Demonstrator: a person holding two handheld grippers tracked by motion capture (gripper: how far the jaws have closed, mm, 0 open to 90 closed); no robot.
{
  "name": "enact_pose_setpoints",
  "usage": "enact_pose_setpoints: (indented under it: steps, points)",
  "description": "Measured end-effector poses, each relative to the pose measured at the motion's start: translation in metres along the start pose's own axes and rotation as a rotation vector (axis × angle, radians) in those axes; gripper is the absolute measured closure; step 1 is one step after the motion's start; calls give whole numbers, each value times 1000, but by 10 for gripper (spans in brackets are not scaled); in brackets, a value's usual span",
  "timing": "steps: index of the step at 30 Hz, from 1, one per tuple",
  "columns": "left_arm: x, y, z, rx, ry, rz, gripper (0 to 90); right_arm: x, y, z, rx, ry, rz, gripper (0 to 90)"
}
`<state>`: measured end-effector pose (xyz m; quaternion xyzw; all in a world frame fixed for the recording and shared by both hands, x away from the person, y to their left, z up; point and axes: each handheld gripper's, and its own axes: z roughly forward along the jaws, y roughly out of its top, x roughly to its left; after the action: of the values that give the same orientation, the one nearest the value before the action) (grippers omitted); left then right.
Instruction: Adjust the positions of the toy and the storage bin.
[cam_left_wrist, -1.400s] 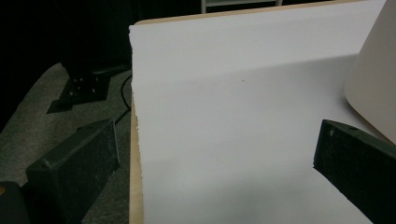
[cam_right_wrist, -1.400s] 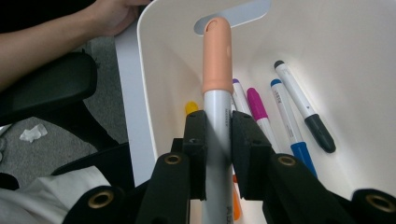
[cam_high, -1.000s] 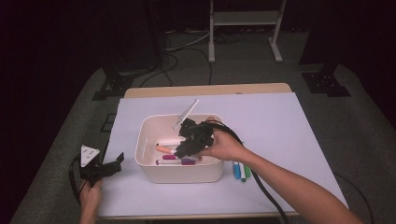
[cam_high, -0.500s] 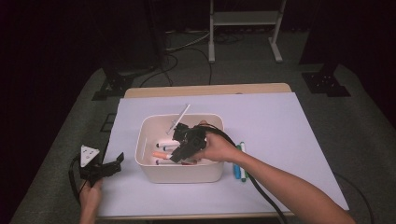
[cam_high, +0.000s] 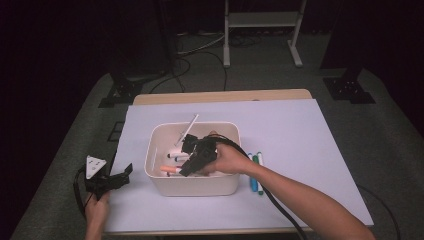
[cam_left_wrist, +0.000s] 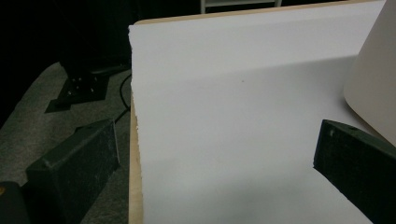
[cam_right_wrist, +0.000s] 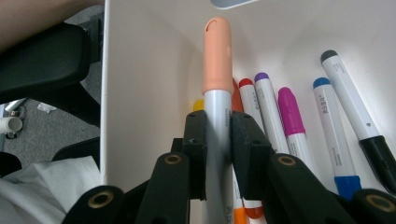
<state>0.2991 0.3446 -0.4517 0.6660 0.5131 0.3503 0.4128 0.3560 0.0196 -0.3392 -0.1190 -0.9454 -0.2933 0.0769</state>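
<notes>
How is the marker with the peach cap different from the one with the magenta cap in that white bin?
The peach-capped marker is clamped between the right gripper jaws; the magenta-capped marker lies loose in the white bin. The peach cap sits above the others, the magenta cap lower among them. Both have pale barrels and rounded caps.

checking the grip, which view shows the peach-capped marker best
The right gripper view: the peach-capped marker stands upright, clamped between the right gripper's jaws. In the high view the hand hides it over the bin. The left gripper view looks across the table.
</notes>
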Motion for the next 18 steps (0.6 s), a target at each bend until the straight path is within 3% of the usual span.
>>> enact_pose_setpoints:
  steps: [18]
  points:
    - [0,0,0,-5,-2,-3,0,-1,2,14,58,-5,-17,728]
